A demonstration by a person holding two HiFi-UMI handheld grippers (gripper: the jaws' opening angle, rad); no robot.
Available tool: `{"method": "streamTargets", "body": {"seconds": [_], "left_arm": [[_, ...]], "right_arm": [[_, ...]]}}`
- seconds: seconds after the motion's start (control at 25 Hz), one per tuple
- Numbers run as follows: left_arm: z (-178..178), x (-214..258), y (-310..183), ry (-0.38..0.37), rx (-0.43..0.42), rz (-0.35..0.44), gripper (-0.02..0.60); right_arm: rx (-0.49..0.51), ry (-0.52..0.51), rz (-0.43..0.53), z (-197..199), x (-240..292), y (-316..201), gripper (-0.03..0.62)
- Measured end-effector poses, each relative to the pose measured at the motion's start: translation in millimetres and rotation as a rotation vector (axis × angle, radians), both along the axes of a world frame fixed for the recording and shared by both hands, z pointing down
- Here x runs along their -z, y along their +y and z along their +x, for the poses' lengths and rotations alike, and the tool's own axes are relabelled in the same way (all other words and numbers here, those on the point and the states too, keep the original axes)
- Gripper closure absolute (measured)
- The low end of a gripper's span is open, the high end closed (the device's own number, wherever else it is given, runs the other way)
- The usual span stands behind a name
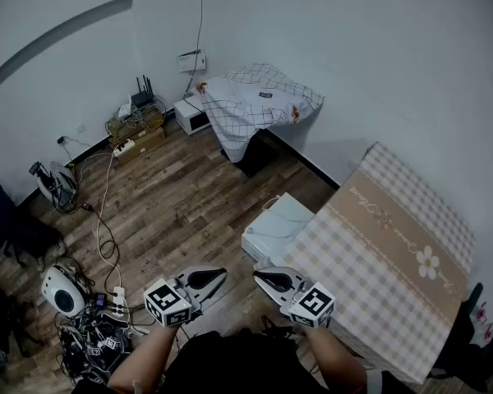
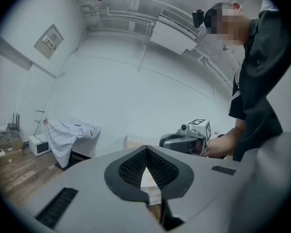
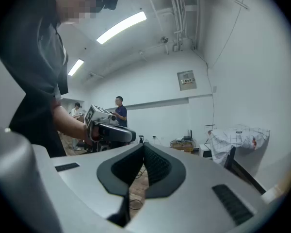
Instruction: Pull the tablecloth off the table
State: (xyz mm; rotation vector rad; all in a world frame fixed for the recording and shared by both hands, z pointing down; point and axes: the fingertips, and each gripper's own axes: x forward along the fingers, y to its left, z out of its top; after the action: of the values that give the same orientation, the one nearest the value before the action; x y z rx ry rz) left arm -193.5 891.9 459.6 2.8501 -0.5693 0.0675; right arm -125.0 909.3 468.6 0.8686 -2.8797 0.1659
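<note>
White-walled rm, wood floor (image 1: 172, 212), cable clutter (image 1: 94, 335) along the left wall. The tablecloth (image 1: 394, 253), beige check w/ a tan flower band, lies flat over the surface at the right, against the wall. It covers the top completely, so the surface itself doesn't show. Its near corner hangs just beside a white box (image 1: 278, 228) on the floor. A second cloth (image 1: 259, 101), white w/ grid lines, is draped over smthg at the far wall, well apart.

Person stands by the near-left corner of the tablecloth. Left tongs (image 1: 220, 275) and right tongs (image 1: 260, 275) are both pressed together, nothing btwn them, held side by side in front of the body w/ tips out over the floor. Right tongs are near the cloth's edge, apparently clear of it; left tongs further off. Reads as a ready pose: task not begun, cloth untouched. The corner spot makes sense, prob. the easiest place to pinch a hanging edge & drag the cloth toward open floor, away from the wall. Tongs would need to spread first.
</note>
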Motion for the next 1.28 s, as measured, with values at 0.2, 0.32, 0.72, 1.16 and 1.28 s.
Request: {"method": "streamTargets", "body": {"seconds": [0.2,0.32,0.72,1.16,1.28], "left_arm": [[-3,4,-12,0.004,0.01,0.012,0.571],[1,2,-17,-0.002,0.012,0.015,0.571],[19,-4,-49,-0.015,0.057,0.026,0.571],[-10,-11,-147,0.038,0.066,-0.016,0.571],[-22,1,-186,0.066,0.045,-0.001,0.571]], "right_arm": [[-0.02,0.009,0.032,9,9,-17,0.574],[-0.025,0.02,0.039,18,8,-24,0.574],[-0.044,-0.01,0.038,39,-4,-65,0.572],[0.009,-0.008,0.034,-9,2,-151,0.572],[0.004,0.011,0.032,-25,8,-187,0.572]]}}
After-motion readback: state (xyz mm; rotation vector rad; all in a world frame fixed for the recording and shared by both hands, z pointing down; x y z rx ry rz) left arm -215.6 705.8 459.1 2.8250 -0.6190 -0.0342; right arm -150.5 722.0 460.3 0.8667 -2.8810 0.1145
